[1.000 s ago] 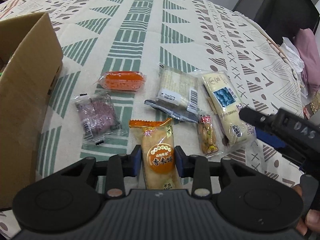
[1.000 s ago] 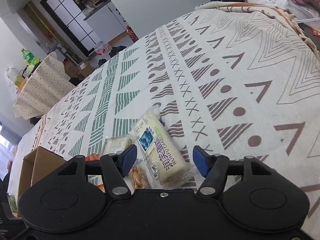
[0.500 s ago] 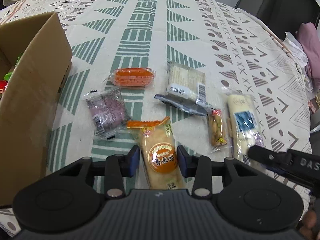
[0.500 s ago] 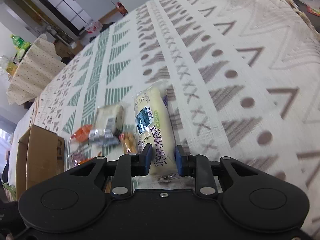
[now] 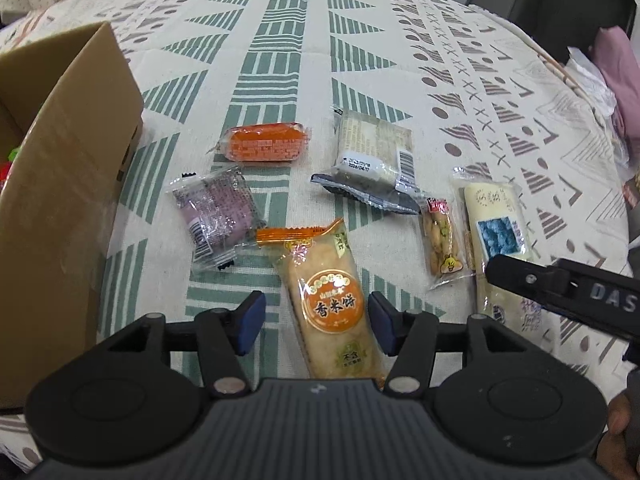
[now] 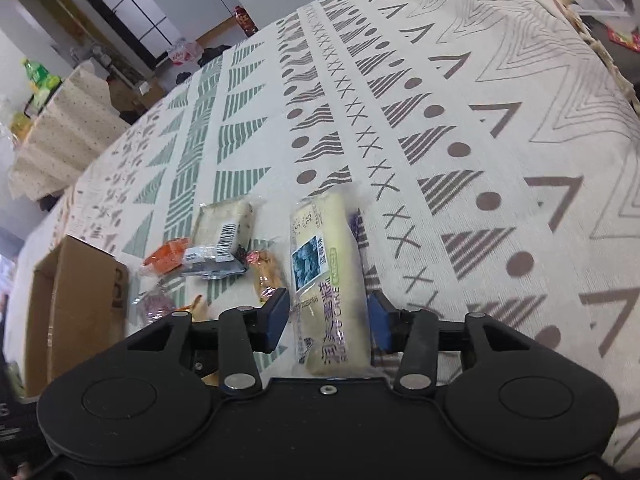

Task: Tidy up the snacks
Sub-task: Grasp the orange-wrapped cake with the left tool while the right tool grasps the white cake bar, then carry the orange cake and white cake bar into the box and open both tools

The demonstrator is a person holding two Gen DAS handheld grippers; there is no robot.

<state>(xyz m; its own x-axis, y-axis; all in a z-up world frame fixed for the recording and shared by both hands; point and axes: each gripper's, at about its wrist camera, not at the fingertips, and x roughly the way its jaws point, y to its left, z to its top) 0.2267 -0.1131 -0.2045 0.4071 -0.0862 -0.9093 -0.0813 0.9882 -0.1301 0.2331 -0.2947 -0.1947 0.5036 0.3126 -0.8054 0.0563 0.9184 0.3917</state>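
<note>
From the left wrist camera, the left gripper (image 5: 313, 322) stood with its jaws spread wide, a clear gap showing on each side of the rice cracker packet (image 5: 329, 300) that lay between them on the patterned tablecloth (image 5: 280, 60). The blue pads (image 5: 251, 322) did not touch the wrapper. Ahead of the jaws and to their left lay a purple snack (image 5: 218, 216) in clear wrap, and farther ahead an orange packet (image 5: 264, 143). Straight ahead and slightly right sat a pale square cake (image 5: 374, 148) resting on a dark flat wrapper (image 5: 366, 194). Right of the jaws lay a small packet of brown sticks (image 5: 440, 242), and just beside it a long cream cake (image 5: 498, 224). The right gripper (image 5: 560, 284) reached across the near end of that cake. Far to the left of the jaws stood a cardboard box (image 5: 68, 184).

From the right wrist camera, the right gripper (image 6: 329, 322) had its jaws partly open around the long cream cake (image 6: 326, 276). The right pad sat at the wrapper's edge, while the left pad (image 6: 276, 318) stood just off it; whether either pressed the wrapper I could not tell. The cake lay on the tablecloth (image 6: 460, 120), running forward from between the jaws. Left of the jaws lay the brown sticks (image 6: 267, 276), and beyond them the pale square cake (image 6: 226, 226), the dark wrapper (image 6: 210, 266) and the orange packet (image 6: 166, 258). The cardboard box (image 6: 76, 304) stood far left.
</note>
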